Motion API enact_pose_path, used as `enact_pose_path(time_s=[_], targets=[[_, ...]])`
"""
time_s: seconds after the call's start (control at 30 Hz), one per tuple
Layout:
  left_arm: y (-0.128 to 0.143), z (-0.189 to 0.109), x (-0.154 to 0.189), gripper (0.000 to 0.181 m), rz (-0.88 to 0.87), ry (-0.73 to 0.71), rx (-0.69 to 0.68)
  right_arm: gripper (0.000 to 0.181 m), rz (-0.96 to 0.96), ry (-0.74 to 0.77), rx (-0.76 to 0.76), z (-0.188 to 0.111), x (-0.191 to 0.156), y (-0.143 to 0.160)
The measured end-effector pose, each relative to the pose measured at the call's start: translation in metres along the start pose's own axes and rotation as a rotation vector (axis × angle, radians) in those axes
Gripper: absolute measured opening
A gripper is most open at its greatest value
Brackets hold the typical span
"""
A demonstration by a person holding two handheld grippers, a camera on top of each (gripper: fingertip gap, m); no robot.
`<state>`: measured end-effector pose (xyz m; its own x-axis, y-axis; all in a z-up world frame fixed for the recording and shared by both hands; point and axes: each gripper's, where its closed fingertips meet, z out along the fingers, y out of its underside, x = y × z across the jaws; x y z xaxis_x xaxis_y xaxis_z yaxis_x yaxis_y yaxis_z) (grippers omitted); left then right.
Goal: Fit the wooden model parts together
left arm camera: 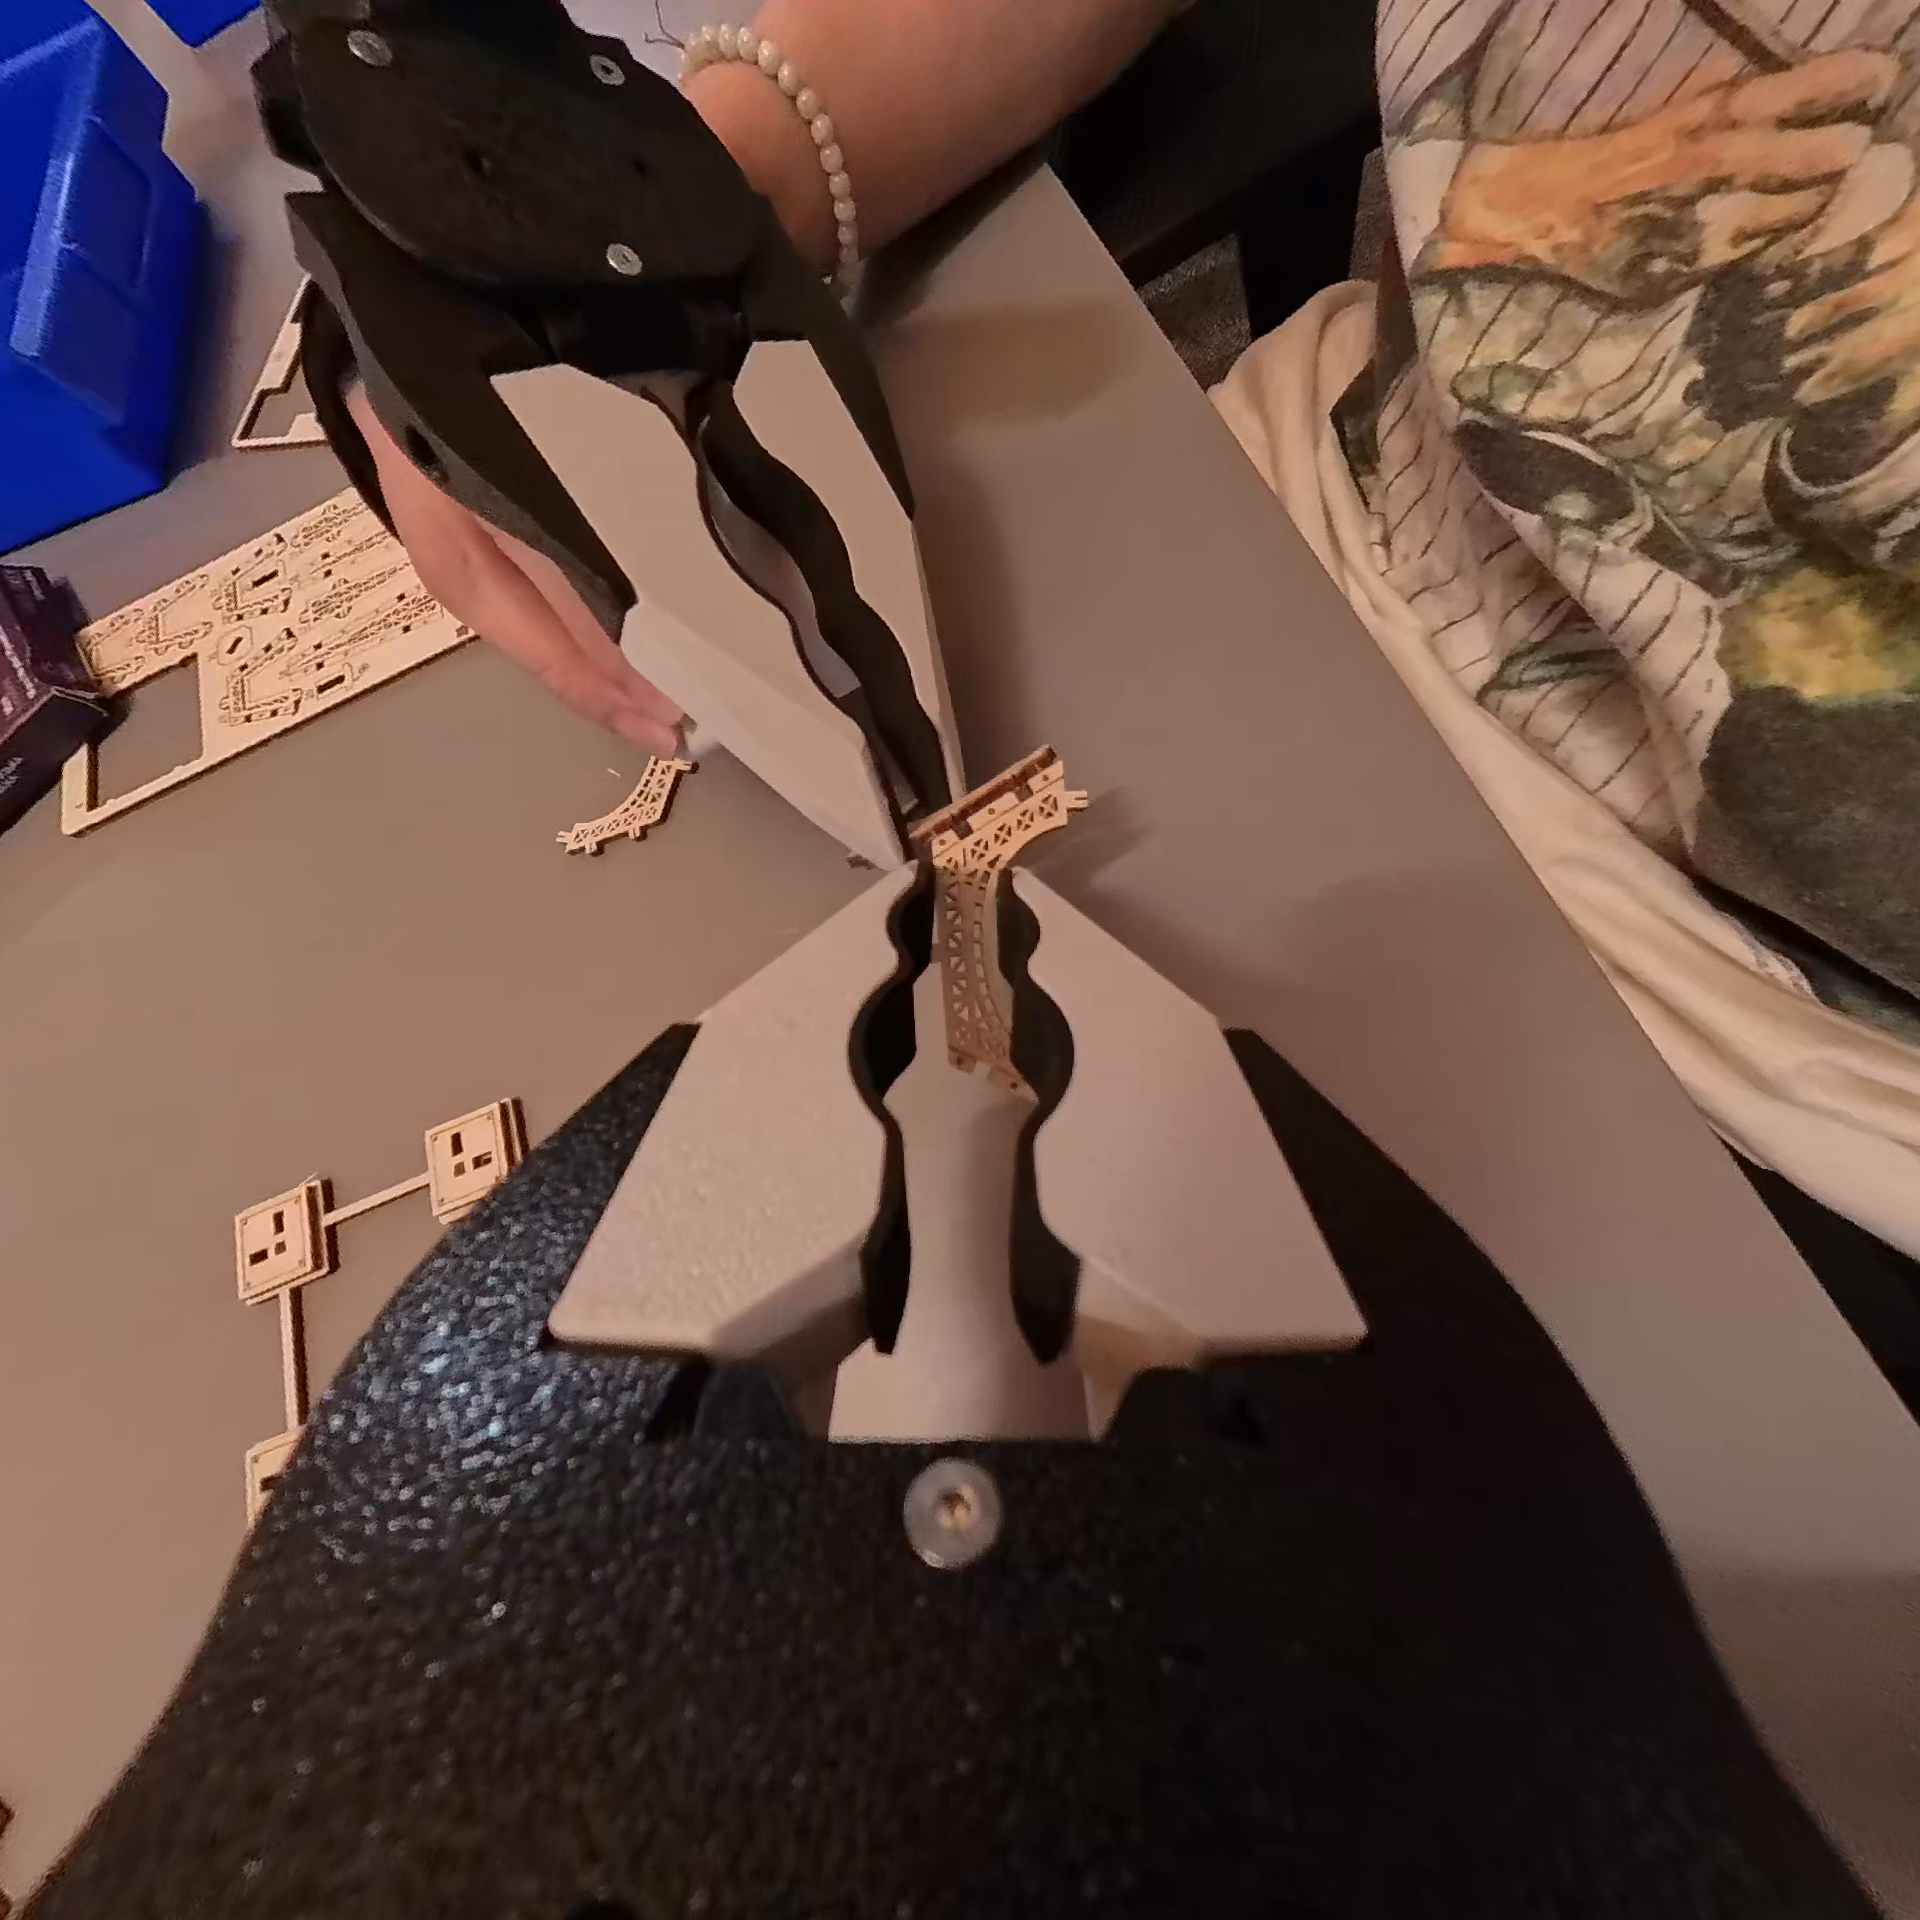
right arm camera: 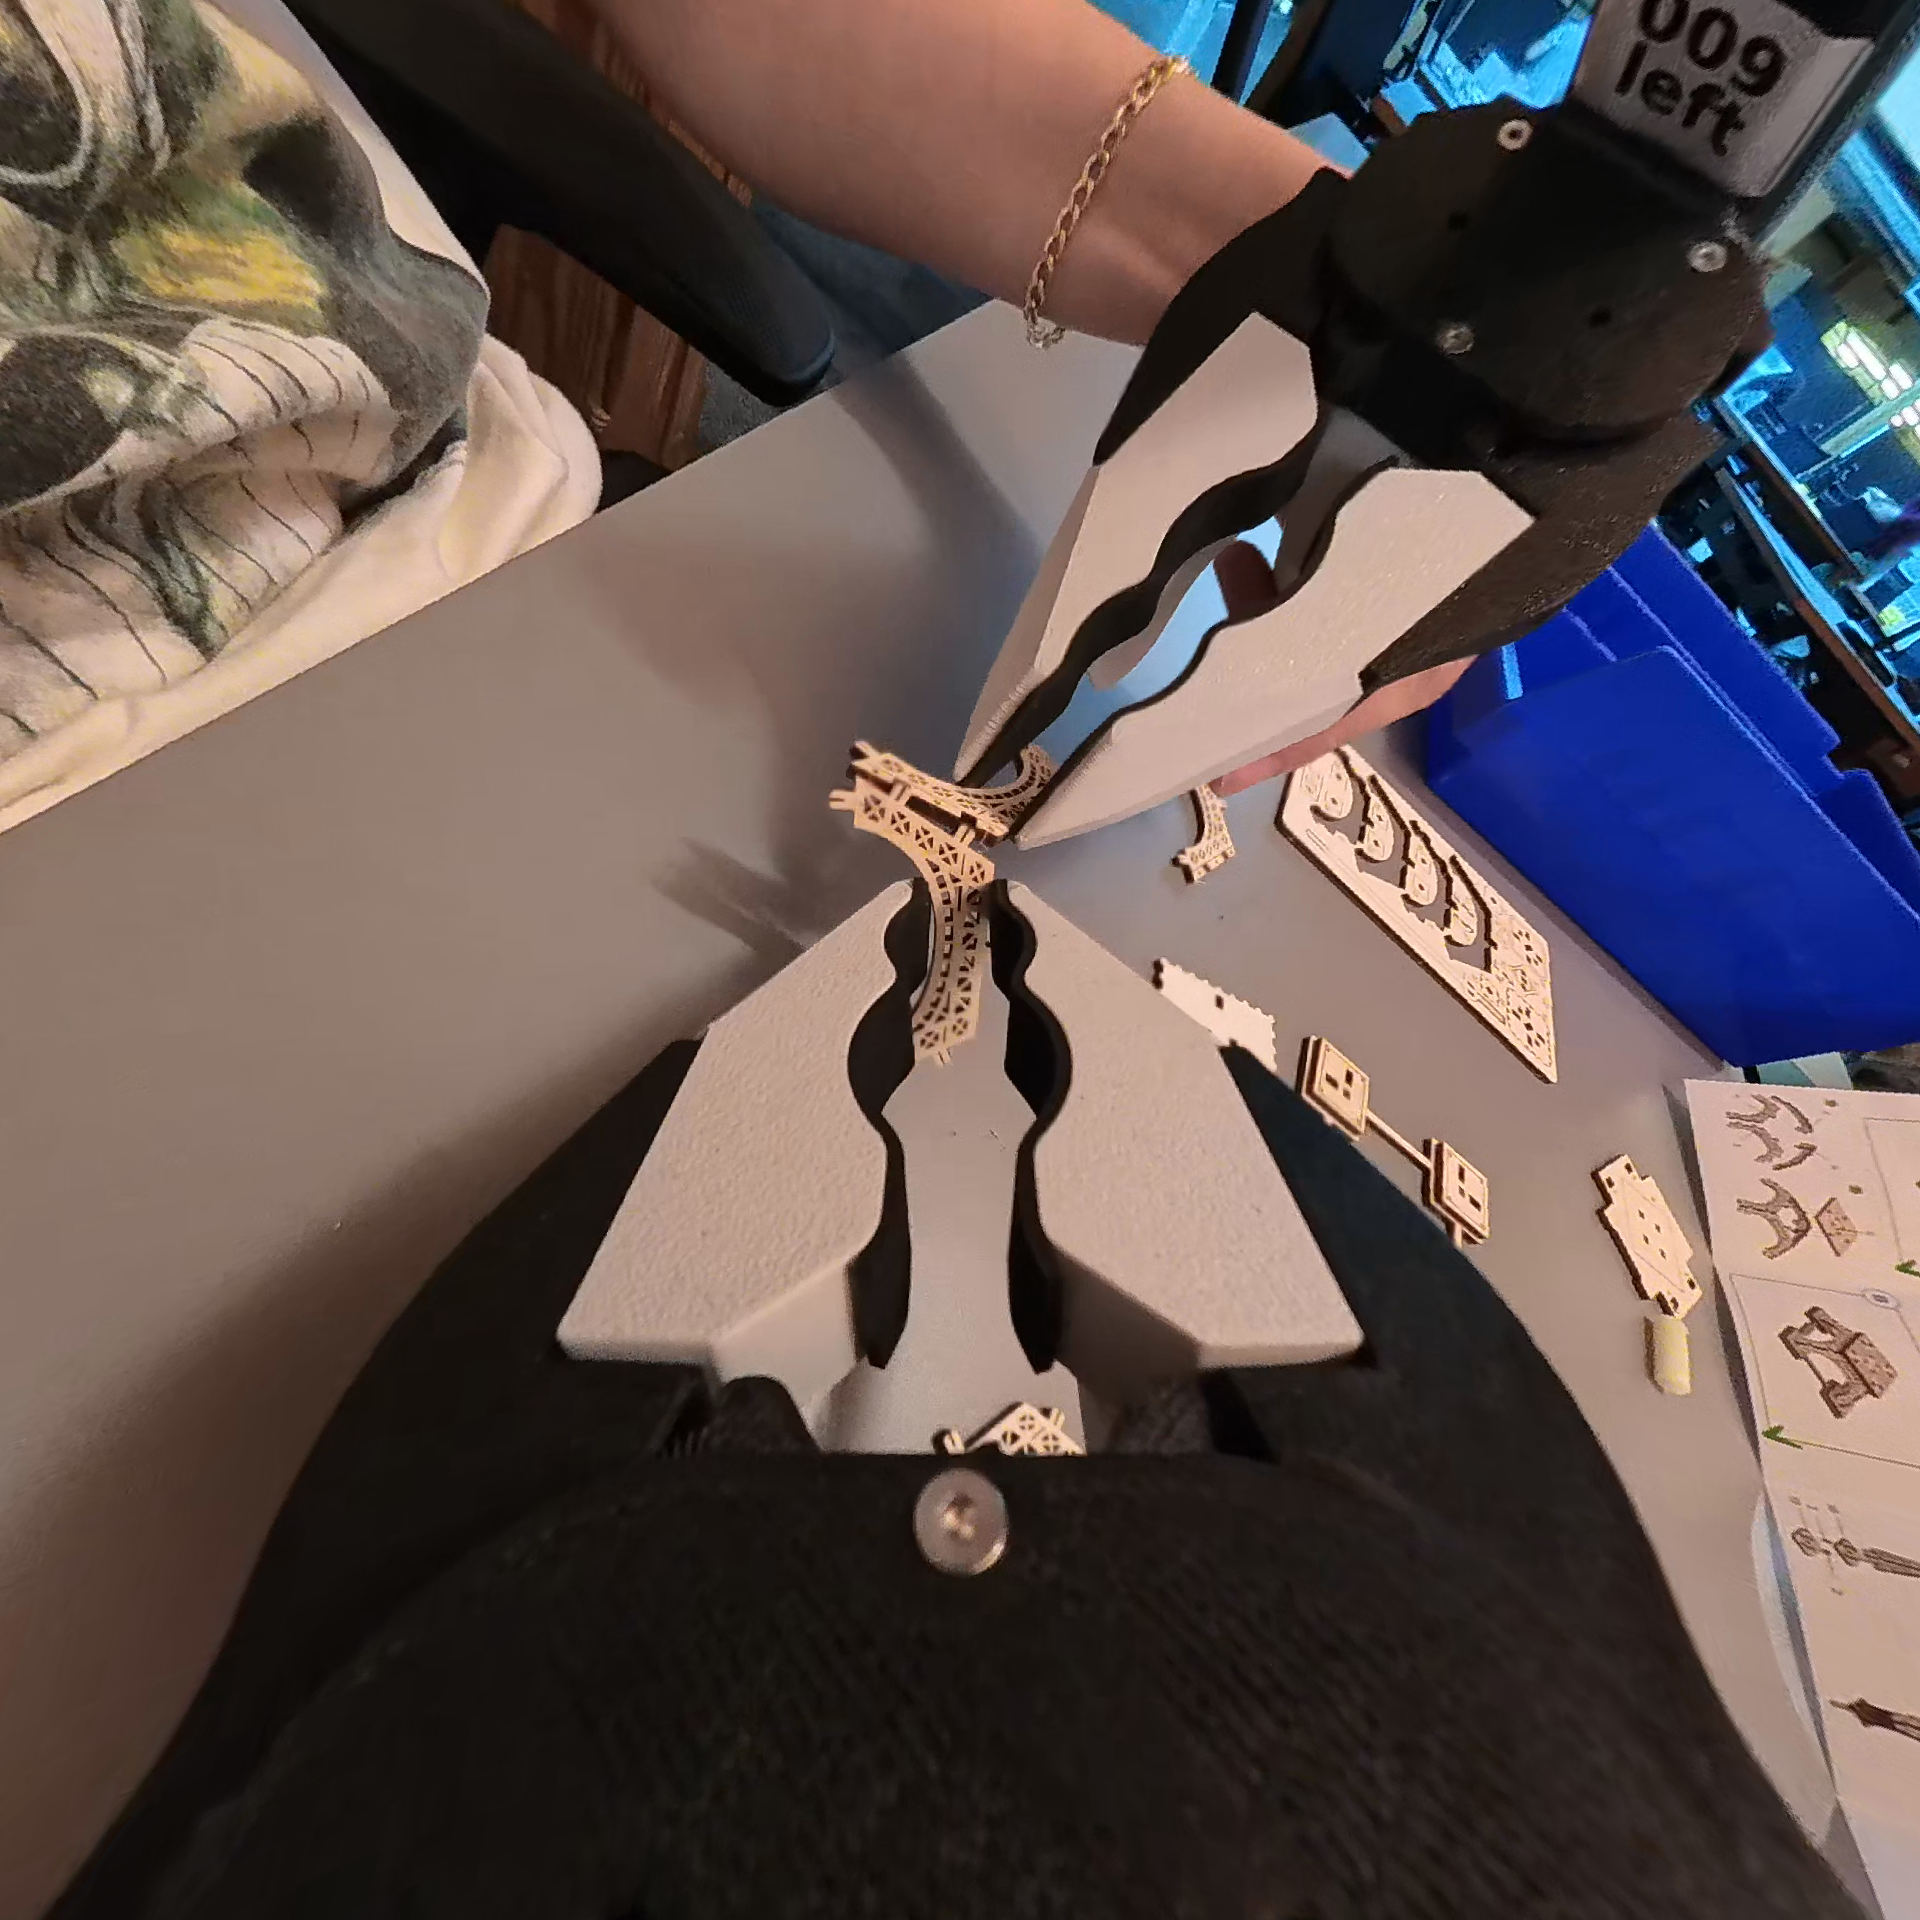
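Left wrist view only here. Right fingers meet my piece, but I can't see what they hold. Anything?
Observer: The right gripper is shut on its own curved lattice leg, which meets the second leg held by the left gripper.
Operator: Loose parts I'm missing?
Observer: One lattice piece lies on the table under the right gripper's body.
Operator: Instructions around?
Observer: Yes, an instruction sheet lies at the table's right edge.
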<state>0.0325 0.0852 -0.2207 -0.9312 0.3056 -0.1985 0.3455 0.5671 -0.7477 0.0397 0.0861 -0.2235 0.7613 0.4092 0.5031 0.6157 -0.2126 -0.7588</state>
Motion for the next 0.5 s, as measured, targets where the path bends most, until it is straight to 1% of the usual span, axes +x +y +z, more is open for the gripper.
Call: enact_pose_path(time_s=[0.27, 0.5], targets=[[0.004, 0.001, -0.006, 0.008, -0.032, -0.046, -0.020, 0.009, -0.028, 0.035, -0.049, 0.000, 0.008, 0.007], [0.012, 0.001, -0.002, 0.009, -0.064, -0.044, -0.056, 0.009, -0.129, 0.061, -0.141, 0.004, 0.011, 0.010]])
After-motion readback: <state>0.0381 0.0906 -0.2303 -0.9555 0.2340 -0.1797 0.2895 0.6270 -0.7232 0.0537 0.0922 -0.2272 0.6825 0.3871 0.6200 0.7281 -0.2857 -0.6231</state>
